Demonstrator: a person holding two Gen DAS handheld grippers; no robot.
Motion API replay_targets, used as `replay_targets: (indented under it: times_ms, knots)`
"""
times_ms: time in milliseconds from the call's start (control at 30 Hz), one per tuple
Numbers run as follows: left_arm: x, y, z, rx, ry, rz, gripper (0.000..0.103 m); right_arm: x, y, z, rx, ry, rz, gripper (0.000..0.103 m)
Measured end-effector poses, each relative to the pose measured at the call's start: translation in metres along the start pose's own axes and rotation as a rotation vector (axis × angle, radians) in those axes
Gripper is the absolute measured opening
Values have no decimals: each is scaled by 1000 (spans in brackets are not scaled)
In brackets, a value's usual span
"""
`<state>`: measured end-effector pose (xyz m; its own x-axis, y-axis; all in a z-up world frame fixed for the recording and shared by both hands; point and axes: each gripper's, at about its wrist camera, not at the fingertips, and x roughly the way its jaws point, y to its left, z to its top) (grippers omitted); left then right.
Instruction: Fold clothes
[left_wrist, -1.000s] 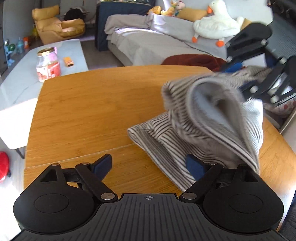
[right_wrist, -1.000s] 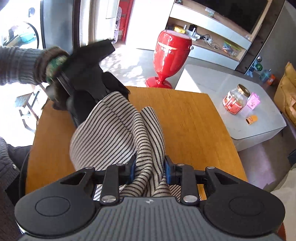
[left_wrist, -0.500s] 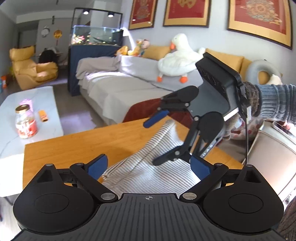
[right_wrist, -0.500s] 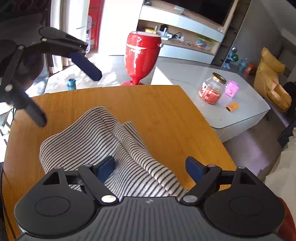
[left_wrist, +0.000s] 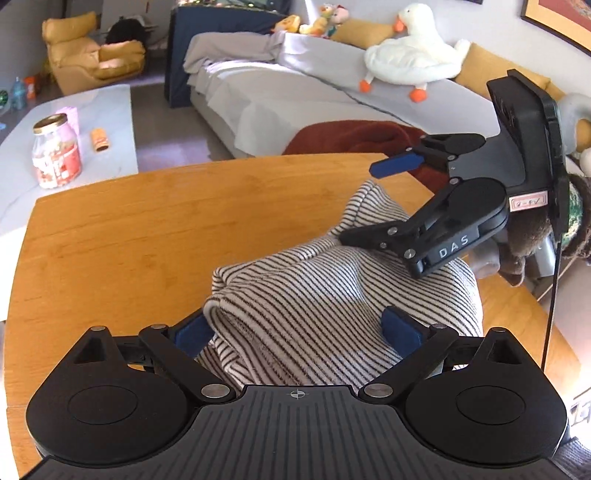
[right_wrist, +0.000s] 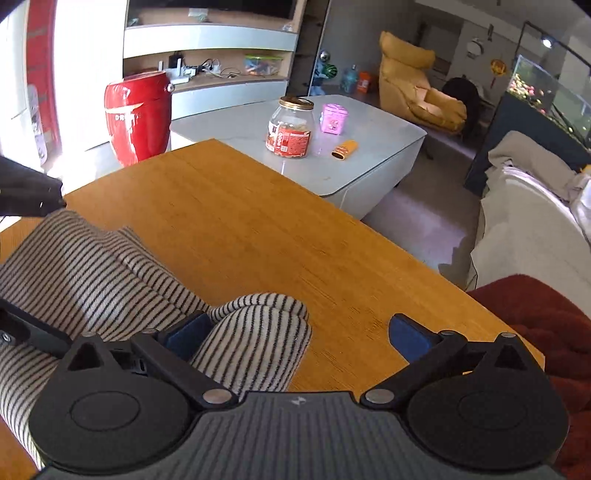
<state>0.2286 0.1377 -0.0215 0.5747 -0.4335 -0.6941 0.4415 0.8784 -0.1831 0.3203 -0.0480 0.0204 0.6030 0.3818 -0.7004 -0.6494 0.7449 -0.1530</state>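
A grey-and-white striped garment (left_wrist: 314, 295) lies bunched in a loose heap on the wooden table (left_wrist: 129, 229). My left gripper (left_wrist: 297, 330) hovers over its near side, jaws wide, with the cloth bulging up between the blue pads and unpinched. In the same view my right gripper (left_wrist: 360, 205) hangs just above the heap's far end. Its jaws are opening and nothing is clamped in them. From the right wrist view, the right gripper (right_wrist: 297, 332) straddles a rolled end of the garment (right_wrist: 110, 280) beside its left pad (right_wrist: 188, 330). Bare wood shows under the rest of the gap.
A white coffee table (right_wrist: 369, 147) beyond the wooden one holds a jar (right_wrist: 290, 127), a pink tin and a small orange tube. A red vase (right_wrist: 138, 114) stands on the floor. A sofa (left_wrist: 295, 96) with a duck plush and a rust blanket (left_wrist: 351, 140) borders the table's far side.
The right gripper let go of the striped garment and spread its jaws wide. The cloth dropped from a lifted drape into a heap on the table. The left jaws widened too.
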Motion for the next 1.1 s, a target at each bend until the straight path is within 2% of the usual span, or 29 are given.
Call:
replay_targets:
  times_ms: [233, 367, 433, 500, 533, 633, 700, 800, 900, 1000, 1100]
  knots:
    - [-3, -4, -2, 24, -3, 2, 102, -48, -5, 6, 29, -94, 12, 103]
    - [-5, -4, -5, 19, -6, -2, 102, -67, -13, -3, 126, -159, 14, 103]
    - [-5, -3, -5, 19, -9, 1, 102, -57, -14, -9, 164, -119, -34, 103]
    - [-5, -3, -4, 15, -20, 11, 102, -30, -9, -18, 166, -7, -120, 103]
    - [-8, -4, -2, 21, -30, 20, 102, -16, -6, -25, 164, 23, -136, 103]
    - [-21, -11, 5, 66, -68, 34, 101, -5, 1, -35, 201, -25, -168, 103]
    - [-33, -18, 10, 114, -98, 35, 101, -7, 2, -31, 195, -22, -175, 103]
    - [-26, -21, 17, 134, -88, 24, 101, -16, -4, -31, 234, -29, -160, 103]
    - [-15, -22, 23, 145, -67, 11, 101, -36, -15, -37, 363, -55, -126, 103]
    - [4, -11, 23, 107, -31, 2, 102, -65, -23, -51, 514, -66, -55, 103]
    - [12, 2, 22, 45, -24, -30, 102, -85, -22, -71, 607, -29, 46, 103]
